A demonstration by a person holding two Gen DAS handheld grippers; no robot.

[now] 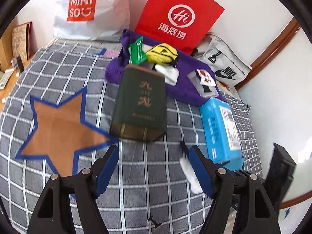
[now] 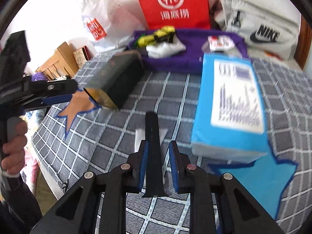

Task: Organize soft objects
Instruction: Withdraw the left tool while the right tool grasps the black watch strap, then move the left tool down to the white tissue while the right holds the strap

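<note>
Three bags (image 1: 81, 9), two boxes (image 1: 139, 107), one purple towel (image 1: 183, 89).

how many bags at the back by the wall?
3: white Miniso bag at left, red paper bag in the middle, grey Nike bag at right. More may be hidden behind them.

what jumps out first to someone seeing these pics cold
The red bag standing at the back against the wall grabs the eye first, with the white Miniso bag to its left. Next come the dark green box lying mid-bed on the checked cover and the blue box lying to its right. In the right wrist view, the right claw has a black-and-white sock between its fingers.
</note>
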